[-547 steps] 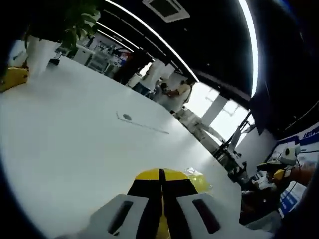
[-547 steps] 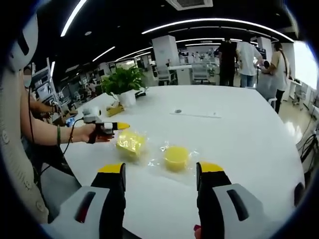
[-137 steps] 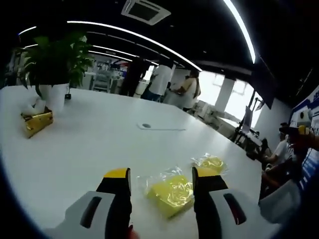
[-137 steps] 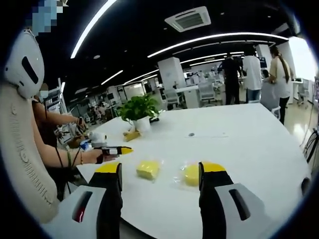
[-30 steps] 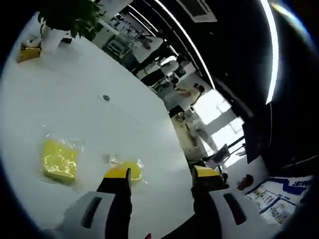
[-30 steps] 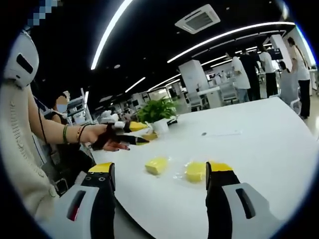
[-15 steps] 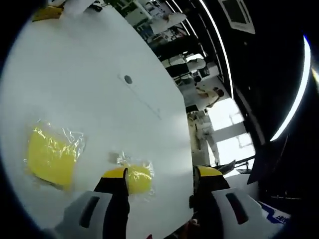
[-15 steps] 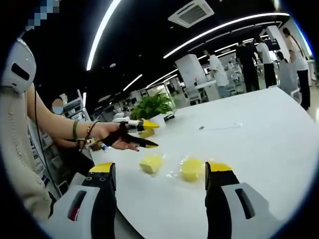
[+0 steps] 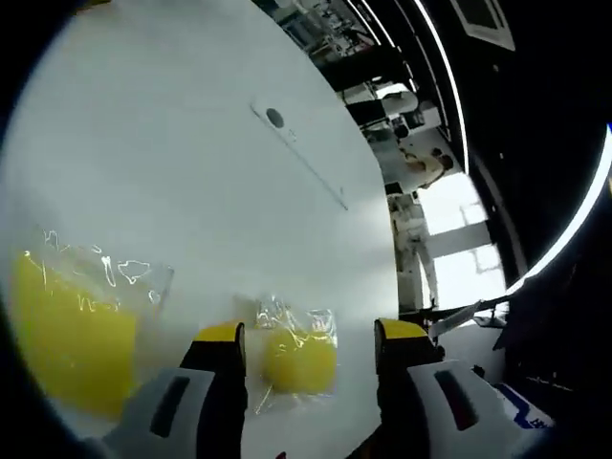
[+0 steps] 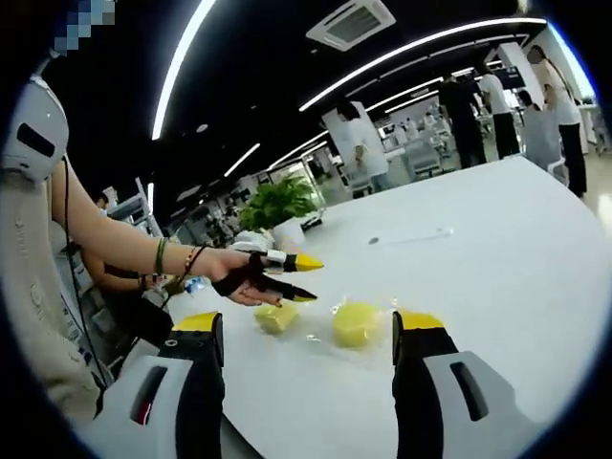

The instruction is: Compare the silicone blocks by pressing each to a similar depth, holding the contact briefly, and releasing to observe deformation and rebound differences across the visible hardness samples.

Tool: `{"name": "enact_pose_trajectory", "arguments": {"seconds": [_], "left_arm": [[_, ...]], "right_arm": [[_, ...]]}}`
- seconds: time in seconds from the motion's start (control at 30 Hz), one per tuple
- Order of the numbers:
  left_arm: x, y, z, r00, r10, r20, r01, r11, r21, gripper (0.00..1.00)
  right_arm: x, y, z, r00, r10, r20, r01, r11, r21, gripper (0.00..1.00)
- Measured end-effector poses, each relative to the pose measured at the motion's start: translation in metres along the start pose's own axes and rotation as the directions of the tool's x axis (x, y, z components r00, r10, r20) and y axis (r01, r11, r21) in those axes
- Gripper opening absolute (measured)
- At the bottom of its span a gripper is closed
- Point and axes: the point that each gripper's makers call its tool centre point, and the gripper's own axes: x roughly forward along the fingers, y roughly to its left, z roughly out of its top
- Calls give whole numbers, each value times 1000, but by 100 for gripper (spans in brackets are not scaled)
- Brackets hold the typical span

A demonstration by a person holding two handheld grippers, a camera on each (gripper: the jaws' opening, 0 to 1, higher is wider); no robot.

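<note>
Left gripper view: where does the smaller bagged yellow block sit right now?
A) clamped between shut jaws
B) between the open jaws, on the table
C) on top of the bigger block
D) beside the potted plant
B: the smaller yellow block lies on the white table in the gap of the open left gripper, its clear bag untouched by either jaw.

Yellow silicone blocks (image 9: 298,359) in clear wrap on a white table (image 9: 191,182).

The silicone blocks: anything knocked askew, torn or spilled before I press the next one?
Nothing stands out. Both yellow blocks lie flat in their clear wrappers on the white table: the round block sits between the left gripper's open jaws, the square block beside it. The crinkled wrappers look untorn.
</note>
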Motion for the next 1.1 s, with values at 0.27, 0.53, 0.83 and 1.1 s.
{"name": "enact_pose_trajectory", "arguments": {"seconds": [0.27,0.53,0.83,1.1], "left_arm": [[22,8,-16,999,-29,-28,28,998,-58,46],[40,10,-14,998,-33,-49,31,999,-34,41],[53,15,-9,998,-42,-42,41,999,-33,25],[61,19,-9,998,-49,-40,47,998,-37,14]], "right_arm": [[5,-17,-3,999,-34,-11,34,999,21,66],[8,-25,0,998,-58,-17,58,998,7,61],[12,-34,9,997,-79,10,79,997,-1,59],[14,-37,2,997,-79,-6,79,997,11,57]]}}
